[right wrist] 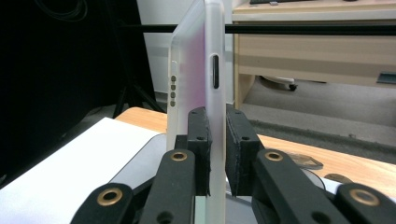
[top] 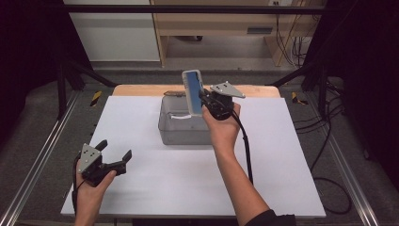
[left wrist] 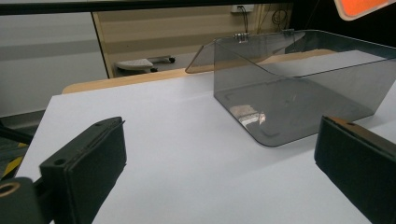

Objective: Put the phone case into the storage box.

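Note:
My right gripper (top: 203, 100) is shut on a phone (top: 193, 91) in a white case, held upright in the air above a clear grey plastic box (top: 181, 126). In the right gripper view the jaws clamp the phone (right wrist: 205, 79) edge-on, its side button and speaker holes showing. My left gripper (top: 115, 153) rests low over the white table at the front left, jaws wide open with nothing between them. In the left gripper view the box (left wrist: 299, 88) stands ahead to the right, apparently empty, with the phone's corner (left wrist: 362, 6) at the top right.
A white sheet (top: 141, 188) covers the table, with a wooden edge (top: 141, 89) at the far side. Black frame bars (top: 188, 8) and cables (top: 329, 141) surround the table. A wooden cabinet (top: 226, 23) stands behind.

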